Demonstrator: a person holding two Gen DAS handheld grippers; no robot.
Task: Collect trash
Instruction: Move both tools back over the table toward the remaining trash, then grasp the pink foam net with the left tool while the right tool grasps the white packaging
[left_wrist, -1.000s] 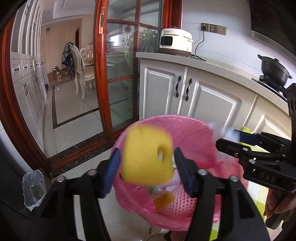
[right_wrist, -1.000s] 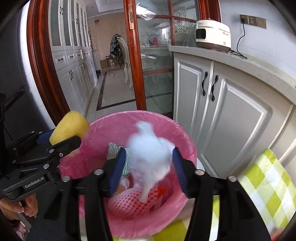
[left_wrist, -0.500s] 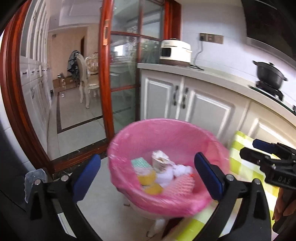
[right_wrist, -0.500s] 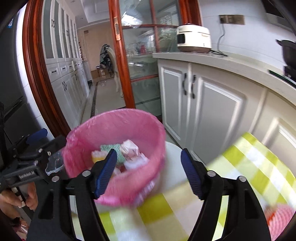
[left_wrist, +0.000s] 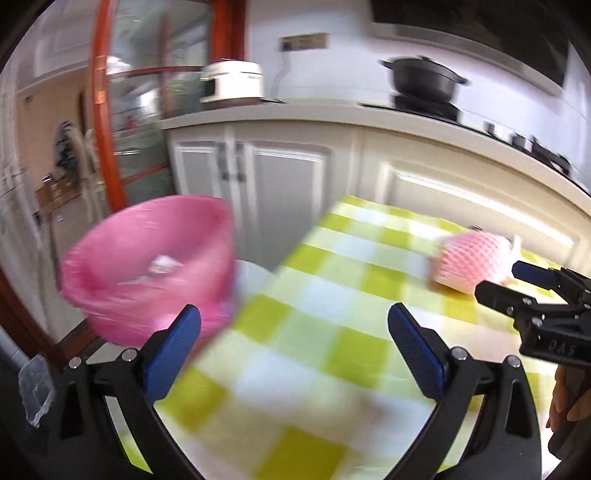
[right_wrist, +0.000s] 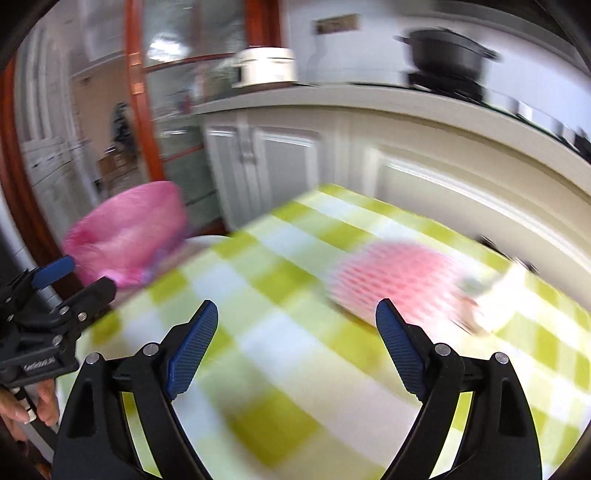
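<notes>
A bin lined with a pink bag (left_wrist: 147, 266) stands off the table's left end and holds trash; it also shows in the right wrist view (right_wrist: 129, 240). A pink foam fruit net (left_wrist: 469, 258) lies on the green checked tablecloth (left_wrist: 314, 350), with pale scraps beside it; it also shows in the right wrist view (right_wrist: 399, 280). My left gripper (left_wrist: 293, 347) is open and empty over the table. My right gripper (right_wrist: 297, 343) is open and empty, just short of the net. Both views are blurred.
White kitchen cabinets (left_wrist: 280, 177) run behind the table, with a rice cooker (left_wrist: 232, 85) and a black pot (left_wrist: 424, 79) on the counter. A red-framed glass door (left_wrist: 107, 122) stands to the left. A clear plastic bag (left_wrist: 35, 391) lies low on the left.
The yellow sponge left my left gripper and the white wad left my right gripper; both lie in the bin. Both grippers opened and swung right, from over the bin to over the table.
</notes>
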